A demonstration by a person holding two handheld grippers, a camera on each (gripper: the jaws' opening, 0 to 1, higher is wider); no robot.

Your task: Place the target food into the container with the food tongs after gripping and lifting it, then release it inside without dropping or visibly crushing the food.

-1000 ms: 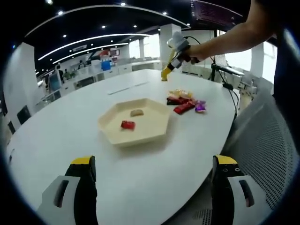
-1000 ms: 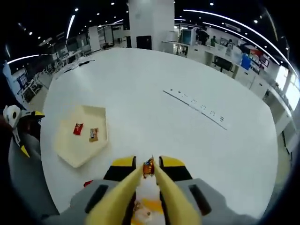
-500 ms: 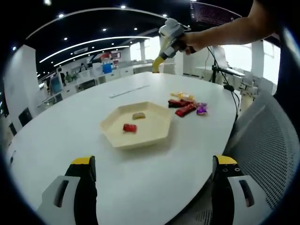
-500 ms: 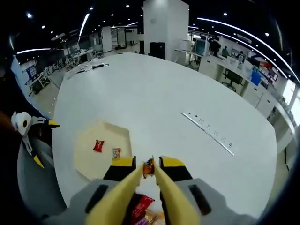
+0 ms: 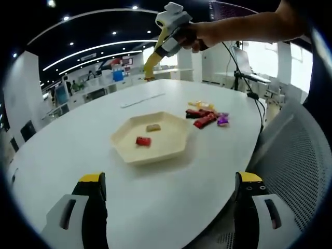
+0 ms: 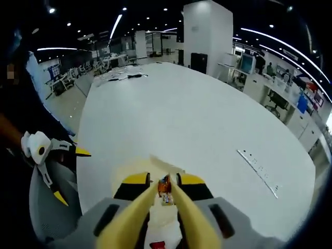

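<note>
Large white oval table (image 5: 62, 155), cream hexagonal tray (image 5: 124, 139) mid-table, wrapped snacks (image 5: 207, 115) beside it

No lettering, label or number can be read anywhere.

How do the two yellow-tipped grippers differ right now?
The left gripper has its jaws spread wide with nothing between them; the right gripper has its jaws pinched on a small orange wrapped snack. The left one sits low by the white table's near edge; the right one is raised above the cream hexagonal tray. Both have yellow tips on grey bodies.
</note>
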